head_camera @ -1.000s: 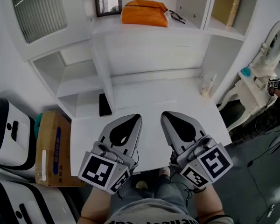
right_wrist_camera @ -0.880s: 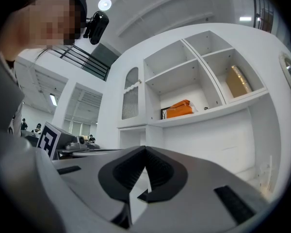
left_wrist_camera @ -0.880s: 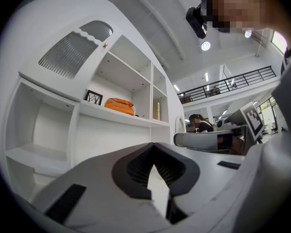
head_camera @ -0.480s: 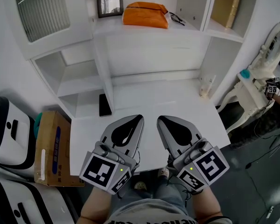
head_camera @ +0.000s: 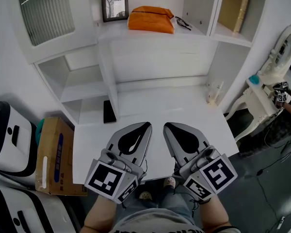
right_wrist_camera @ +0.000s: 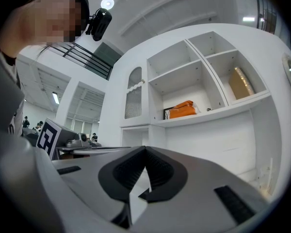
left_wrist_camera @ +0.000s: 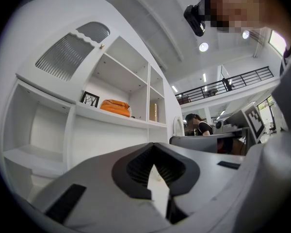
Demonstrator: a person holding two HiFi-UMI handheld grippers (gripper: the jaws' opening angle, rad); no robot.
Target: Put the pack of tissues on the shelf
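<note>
The orange pack of tissues (head_camera: pixel 151 19) lies on the white shelf (head_camera: pixel 150 33) above the desk, beside a framed picture (head_camera: pixel 114 5); it also shows as the orange pack (left_wrist_camera: pixel 115 107) in the left gripper view and the orange pack (right_wrist_camera: pixel 184 109) in the right gripper view. My left gripper (head_camera: pixel 146 125) and right gripper (head_camera: pixel 167 125) rest side by side over the near part of the white desk (head_camera: pixel 150 106), far below the pack. Both are shut with nothing between their jaws.
A black phone (head_camera: pixel 109 109) lies on the desk's left. Eyeglasses (head_camera: pixel 183 20) sit right of the pack. A small bottle (head_camera: pixel 213 92) stands at the desk's right rear. A gold box (head_camera: pixel 234 10) fills the right cubby. A cardboard box (head_camera: pixel 53 154) stands left on the floor.
Both grippers have shifted slightly; the right one drew a little closer to the left. Jaws stayed shut. The view tilted up a little.
</note>
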